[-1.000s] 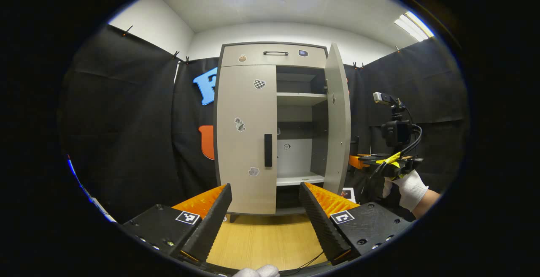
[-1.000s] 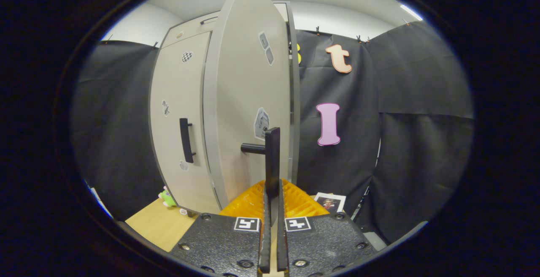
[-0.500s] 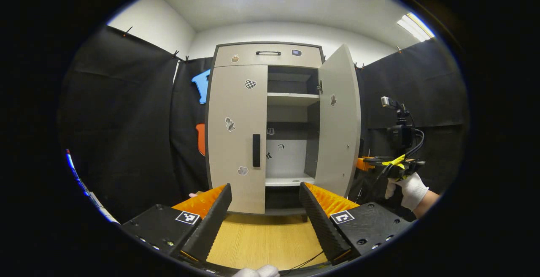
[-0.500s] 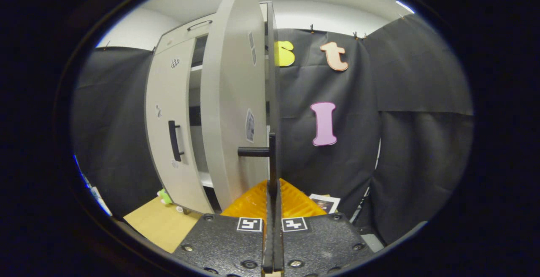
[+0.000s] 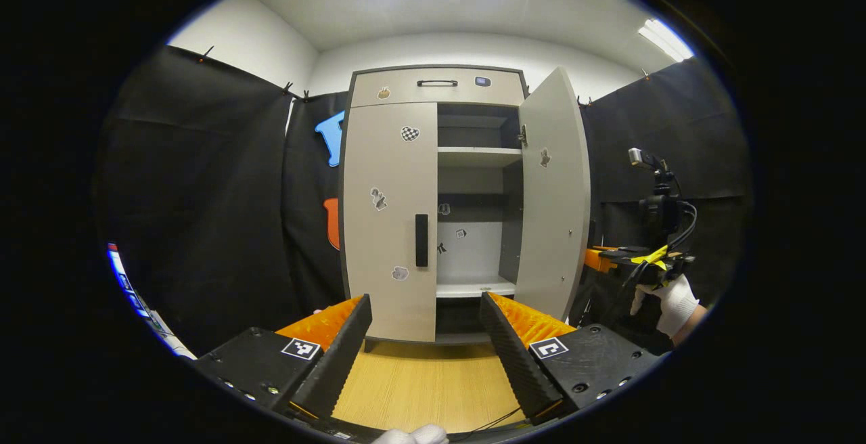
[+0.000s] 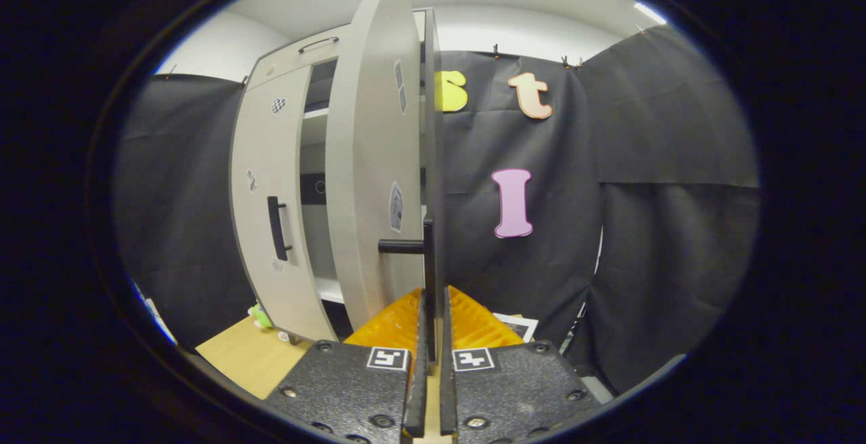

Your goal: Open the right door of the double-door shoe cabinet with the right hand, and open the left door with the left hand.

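The right gripper (image 6: 429, 336) was clamped on the right door's handle (image 6: 427, 254); release was due. The left gripper (image 5: 425, 336), held wide open and empty, was best aligned squarely with the left door's handle (image 5: 421, 240).

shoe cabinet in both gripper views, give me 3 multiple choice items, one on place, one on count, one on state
1. Where does the left door's handle sit on that door?
A. along the edge next to the open half
B. by the outer hinge side
C. across the top

2. How many doors of the shoe cabinet stand open?
A. none
B. one
C. two

3. What are the right gripper jaws doing?
A. spread wide in free air
B. closed on the right door's handle
C. closed on the drawer pull

Answers:
1. A, the bar runs along the door's inner edge.
2. B, the right door is swung out and the left door is flush.
3. B, the handle bar runs down between the jaws.
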